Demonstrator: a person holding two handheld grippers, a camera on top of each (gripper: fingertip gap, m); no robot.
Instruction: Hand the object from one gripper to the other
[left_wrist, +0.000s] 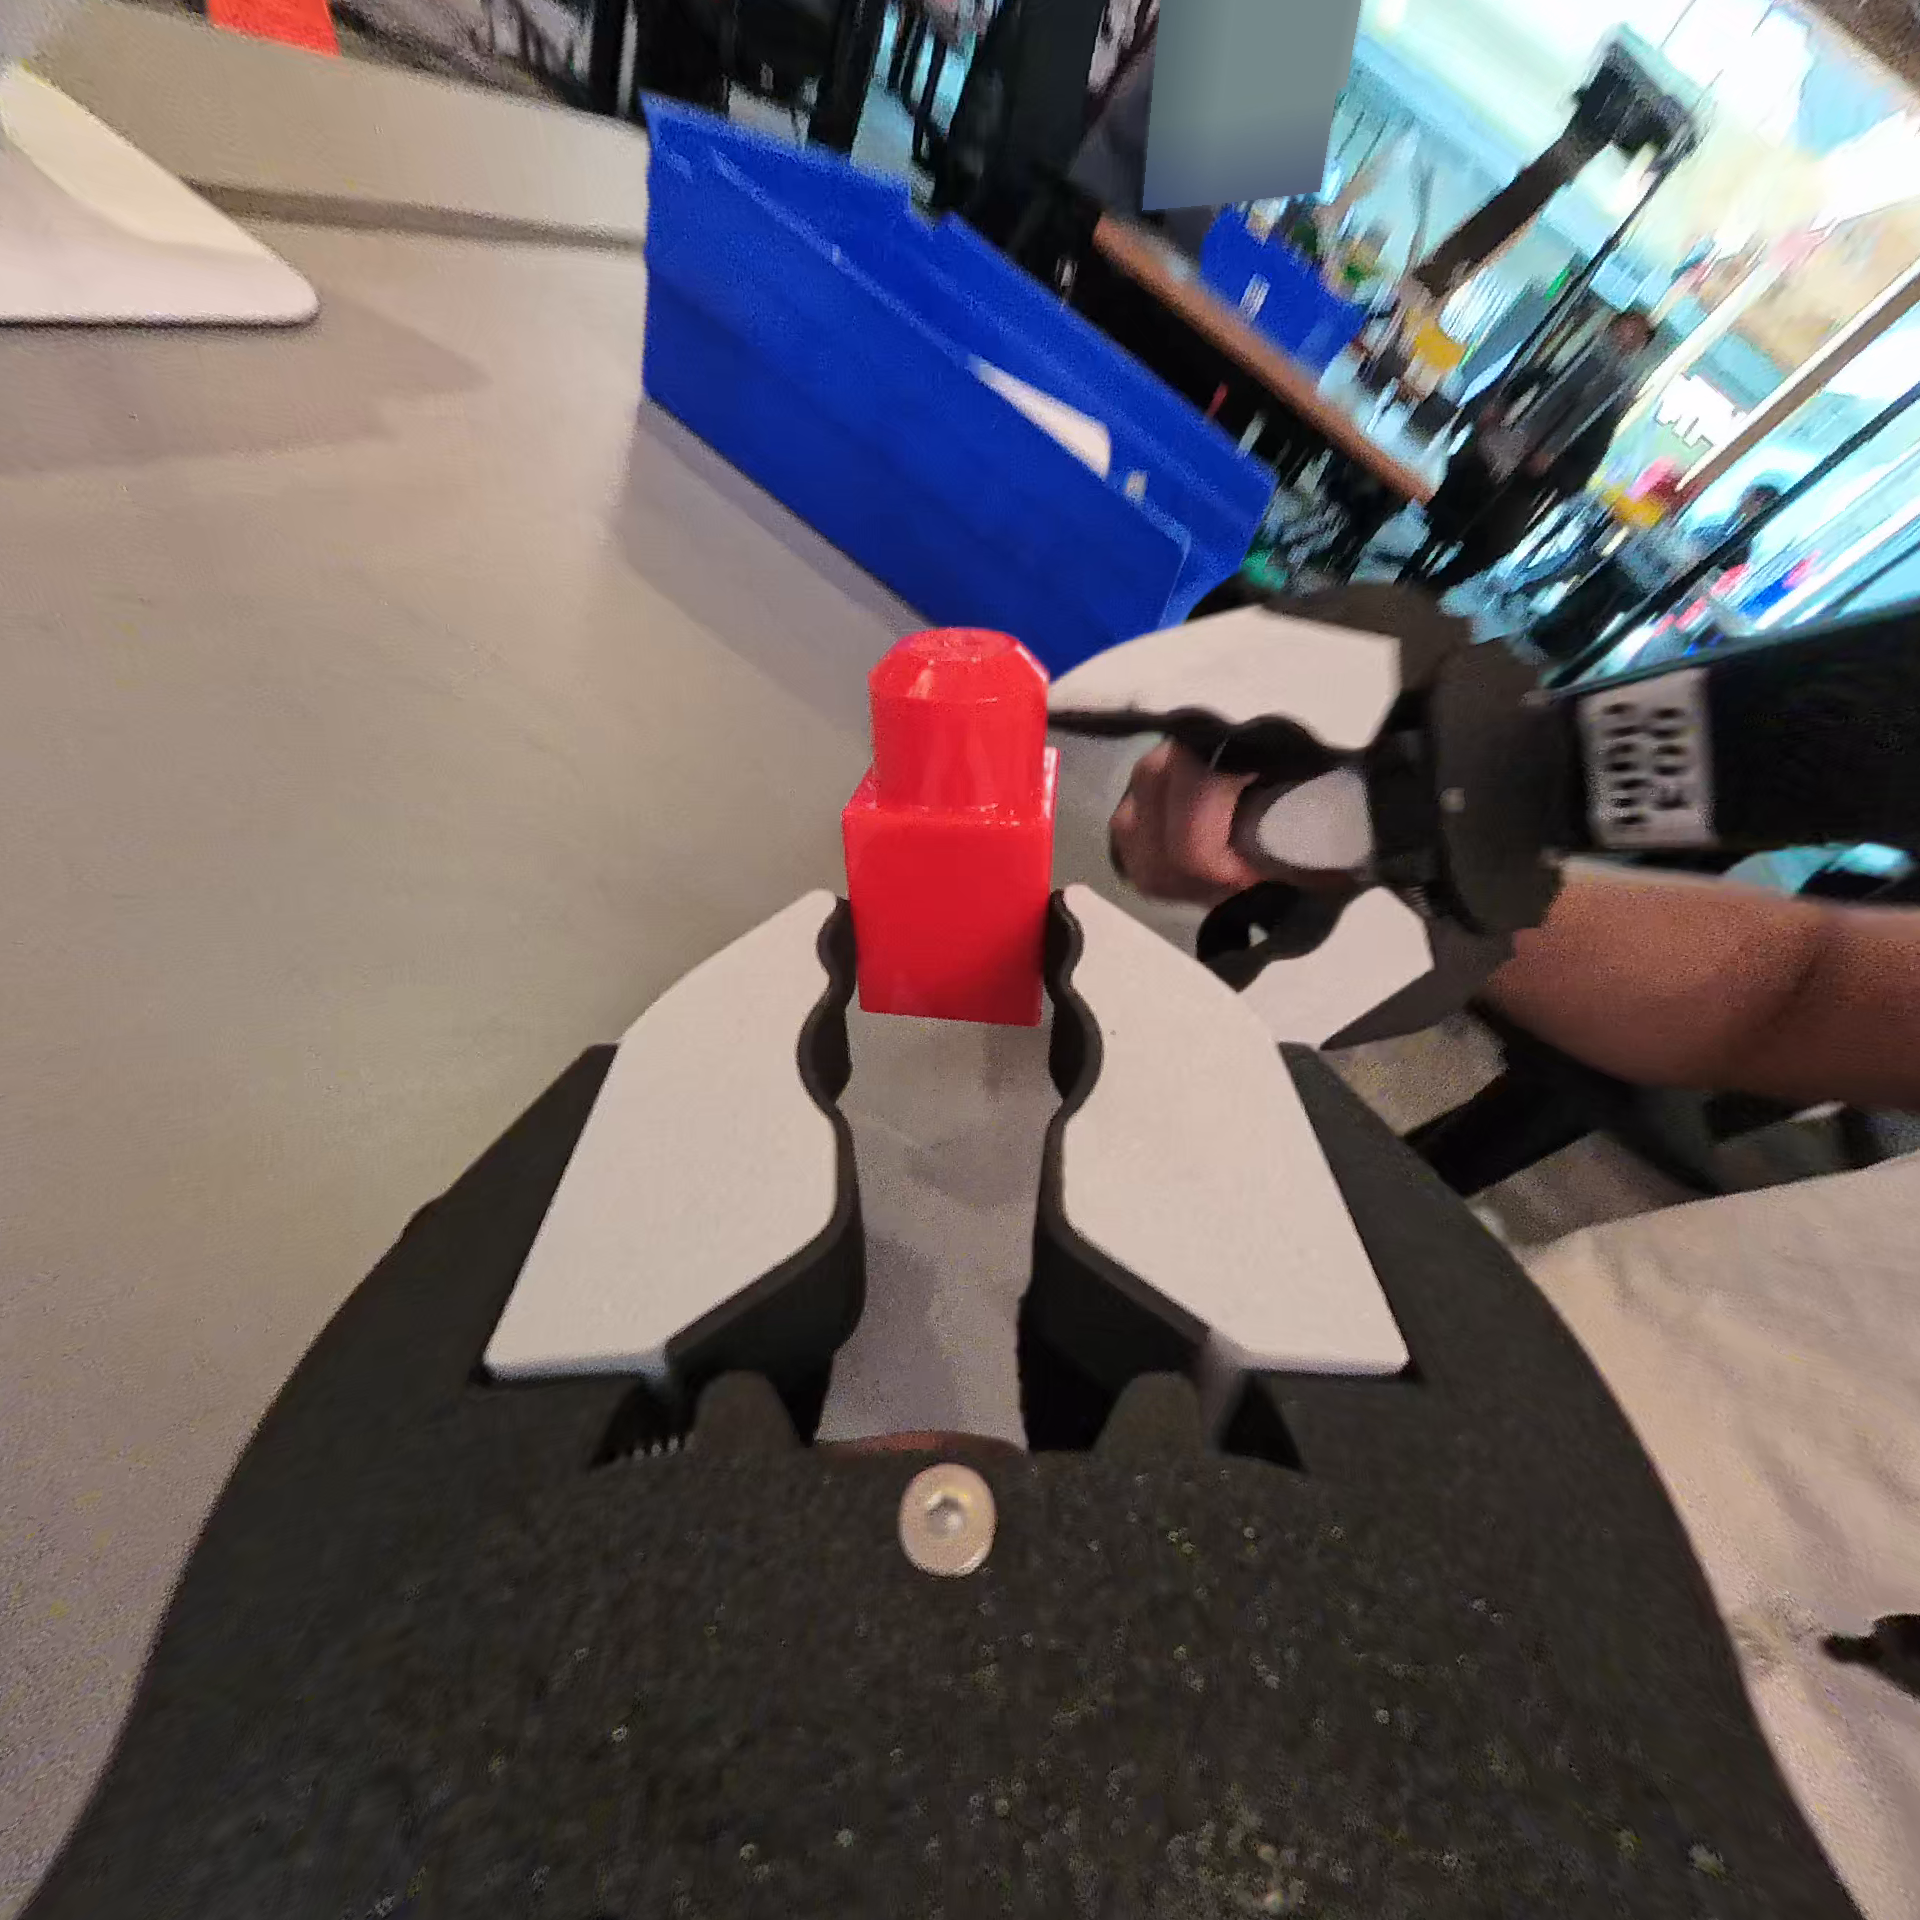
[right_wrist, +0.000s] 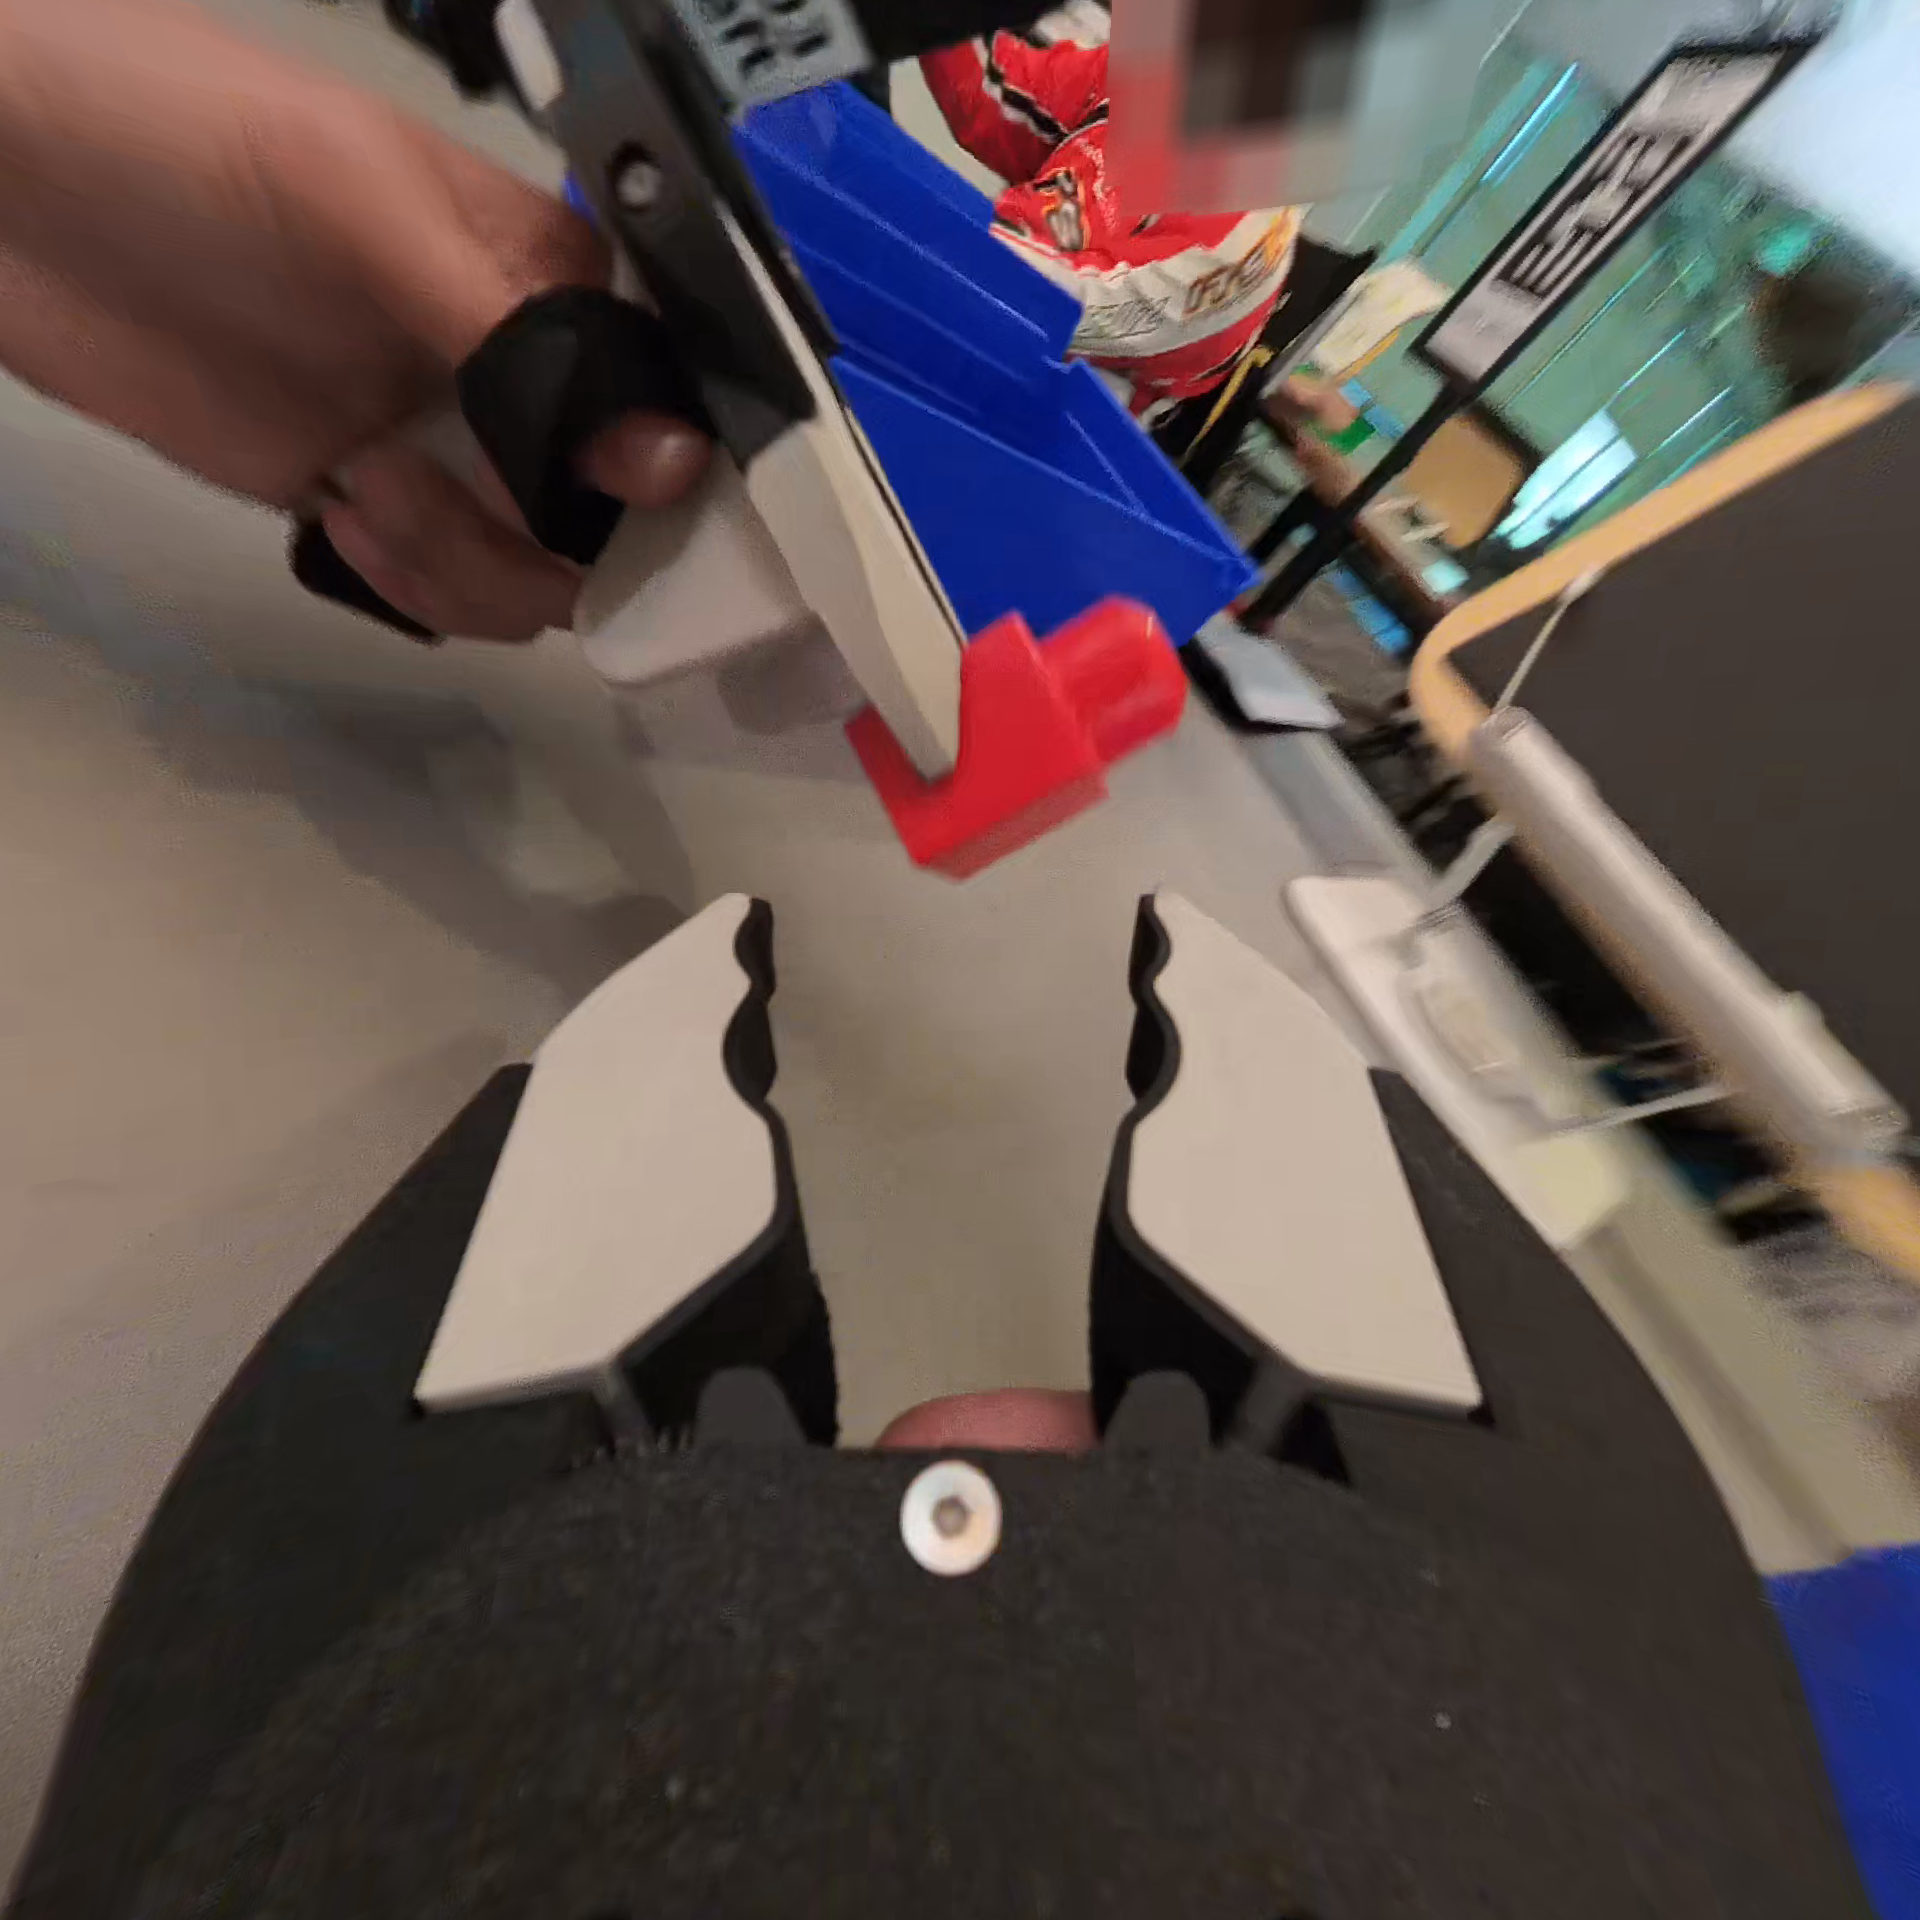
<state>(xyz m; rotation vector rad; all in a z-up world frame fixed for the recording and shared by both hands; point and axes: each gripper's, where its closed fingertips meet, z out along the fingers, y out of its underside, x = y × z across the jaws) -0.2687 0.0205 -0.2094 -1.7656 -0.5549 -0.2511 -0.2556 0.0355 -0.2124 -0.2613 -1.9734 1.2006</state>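
Observation:
A red block (left_wrist: 948, 914) with a round stud on top is pinched by its lower half between the tips of my left gripper (left_wrist: 948, 940), held above the grey table. In the right wrist view the same red block (right_wrist: 1023, 743) hangs in the left gripper's (right_wrist: 914, 717) fingers, just above and ahead of my right gripper (right_wrist: 951, 940). My right gripper is open and empty, its tips a short way below the block. In the left wrist view the right gripper (left_wrist: 1236, 831) shows at the right, held by a hand, close to the block.
A blue plastic bin (left_wrist: 914, 395) stands on the grey table (left_wrist: 312, 727) behind the block; it also shows in the right wrist view (right_wrist: 977, 416). A white flat object (left_wrist: 125, 239) lies at the far left. A black panel with a wooden edge (right_wrist: 1714, 727) stands at the right.

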